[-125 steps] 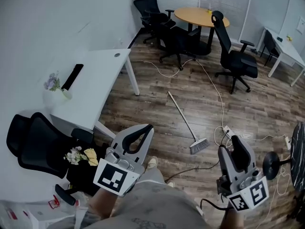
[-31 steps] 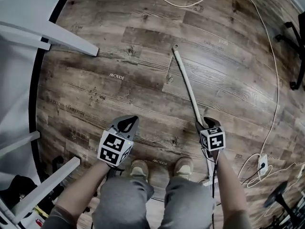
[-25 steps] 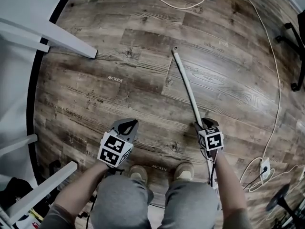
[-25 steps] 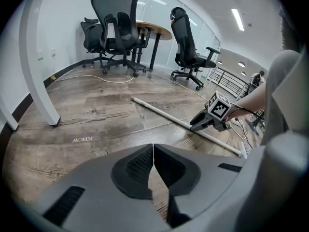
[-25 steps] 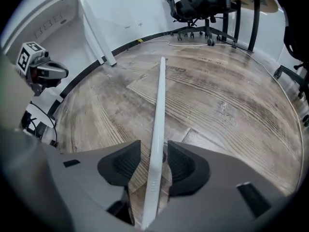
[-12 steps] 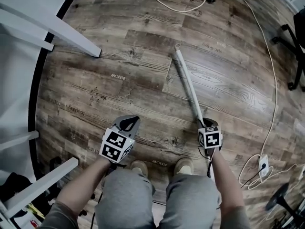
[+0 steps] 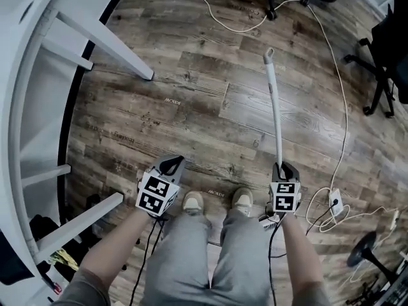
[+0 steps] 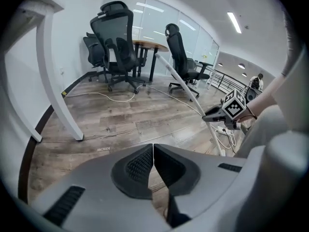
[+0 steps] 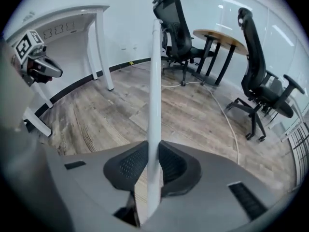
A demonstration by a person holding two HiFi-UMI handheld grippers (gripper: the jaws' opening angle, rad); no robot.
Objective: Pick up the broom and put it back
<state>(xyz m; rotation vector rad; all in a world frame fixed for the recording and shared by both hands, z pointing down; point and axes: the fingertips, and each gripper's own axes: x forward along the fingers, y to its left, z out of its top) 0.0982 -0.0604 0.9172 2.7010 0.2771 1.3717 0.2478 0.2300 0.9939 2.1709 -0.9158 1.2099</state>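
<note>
Over the wood floor [image 7: 191,116]: a person stood looking steeply down, a tool in each hand, shoes [image 7: 193,202] planted side by side between them.
Right tongs [image 7: 284,167]: clamped on the broom handle [image 7: 275,107]! The jaws had just been closing with the pole between them, and the right gripper view showed both ribbed pads pressed against its sides.
Broom handle: white and slim, it ran from the grip away from the person and leaned a touch to the left in the head view. In the left gripper view it slanted up into the air, with its capped tip [image 7: 269,54] off the floor.
Broom's lower end: it passed down behind the gripping tool and the forearm, and the head could not be made out.
Left tongs [image 7: 171,164]: jaws together, tip against tip, gripping nothing. They hovered above the boards just beside the left shoe, well apart from the broom.
Left edge: a white counter [image 7: 38,62] with slanted legs curved along the frame.
Right side: a white cable [image 7: 346,116] snaked over the boards down to a power strip [image 7: 333,201], near the clamped tool.
Far end: black office chairs [image 9: 176,23] stood beyond the handle's tip.
</note>
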